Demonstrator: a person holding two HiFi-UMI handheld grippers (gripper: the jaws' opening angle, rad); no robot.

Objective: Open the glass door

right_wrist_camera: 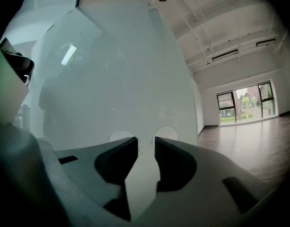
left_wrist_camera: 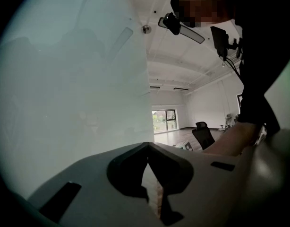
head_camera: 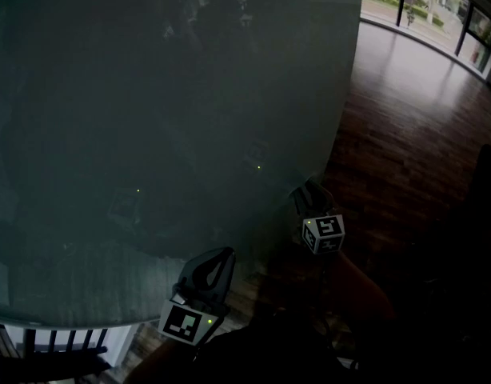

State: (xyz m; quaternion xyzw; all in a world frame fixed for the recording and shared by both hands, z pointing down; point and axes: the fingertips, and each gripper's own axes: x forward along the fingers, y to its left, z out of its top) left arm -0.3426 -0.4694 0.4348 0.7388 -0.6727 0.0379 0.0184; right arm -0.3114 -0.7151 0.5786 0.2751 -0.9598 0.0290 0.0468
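The glass door (head_camera: 165, 118) is a large frosted pane that fills most of the head view; its free edge (head_camera: 345, 126) runs down on the right. My right gripper (head_camera: 308, 194) points at the pane close to that edge. In the right gripper view its jaws (right_wrist_camera: 146, 140) stand apart, with only the glass (right_wrist_camera: 116, 79) showing in the gap and two pale round patches (right_wrist_camera: 166, 133) just above the tips. My left gripper (head_camera: 213, 266) hangs lower and to the left, in front of the pane (left_wrist_camera: 74, 89). Its jaws (left_wrist_camera: 147, 148) meet at the tips with nothing held.
Dark wooden floor (head_camera: 405, 134) stretches to the right of the door toward tall windows (head_camera: 425, 2). A black office chair (left_wrist_camera: 204, 136) stands far back in the room. A dark slatted piece of furniture (head_camera: 45, 350) sits at the lower left. My forearm (left_wrist_camera: 234, 138) crosses the left gripper view.
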